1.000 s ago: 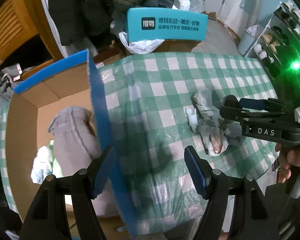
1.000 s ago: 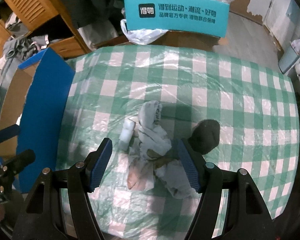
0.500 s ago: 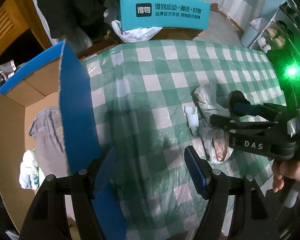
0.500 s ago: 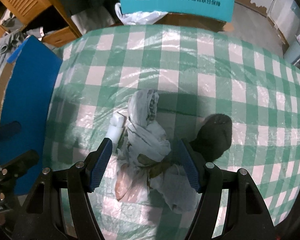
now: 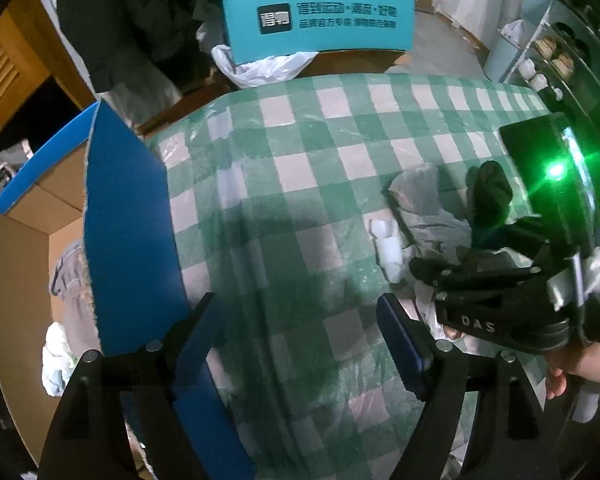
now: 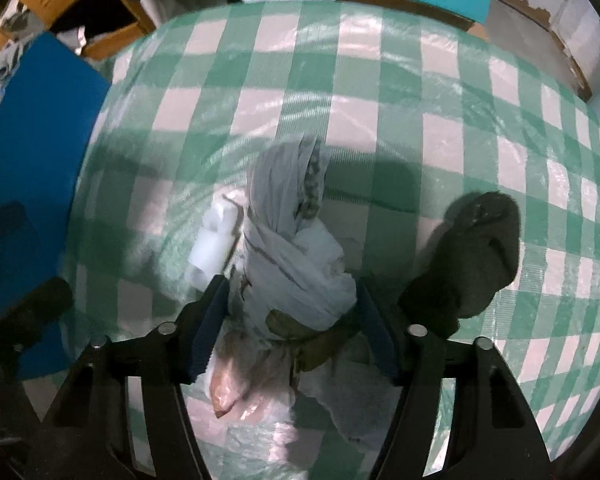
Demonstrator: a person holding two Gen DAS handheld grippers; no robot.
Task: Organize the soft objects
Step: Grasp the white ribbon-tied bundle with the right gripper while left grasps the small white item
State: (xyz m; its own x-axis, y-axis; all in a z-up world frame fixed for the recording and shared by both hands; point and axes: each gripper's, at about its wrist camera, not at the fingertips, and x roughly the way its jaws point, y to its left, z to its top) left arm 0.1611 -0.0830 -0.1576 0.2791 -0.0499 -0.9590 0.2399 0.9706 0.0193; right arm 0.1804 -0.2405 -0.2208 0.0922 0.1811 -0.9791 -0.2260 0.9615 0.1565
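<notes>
Checked tablecloth (image 6: 380, 92) blurs; closing right tongs (image 6: 294, 320) half-hide pale cloth bundle (image 6: 296, 264)

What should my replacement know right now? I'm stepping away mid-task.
Right gripper: fingers closing around the grey cloth bundle on the checked table; grip not confirmed.
Left gripper: opening, nothing between its fingers, by the blue flap of the cardboard box.
Done: grey garment and something white lie in the box.
Left: bundle, dark sock, white roll.
</notes>
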